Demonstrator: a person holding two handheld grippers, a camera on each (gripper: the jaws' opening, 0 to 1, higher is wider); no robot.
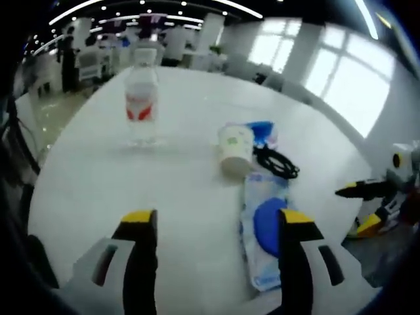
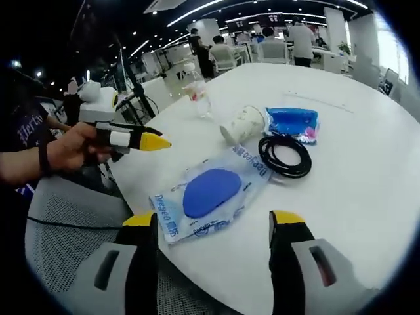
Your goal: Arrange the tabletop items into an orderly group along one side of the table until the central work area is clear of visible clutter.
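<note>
Both sets of tongs are spread open, nothing in them. The left tongs (image 1: 216,226) hover over the white desk (image 1: 98,177), wipes packet (image 1: 264,230) right by the right-hand jaw. Past that there's a tipped paper cup (image 1: 235,147), a black cable coil (image 1: 275,163), a blue pouch (image 1: 262,131), and an upright water bottle (image 1: 142,98) further out. The right tongs (image 2: 213,226) sit just in front of the same packet at the desk edge.

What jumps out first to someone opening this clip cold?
A flat pack of wet wipes with a blue oval lid lies at the white table's near edge, just beyond the open right tool. Behind it lie a tipped paper cup and a coiled black cable; a water bottle stands apart.
</note>
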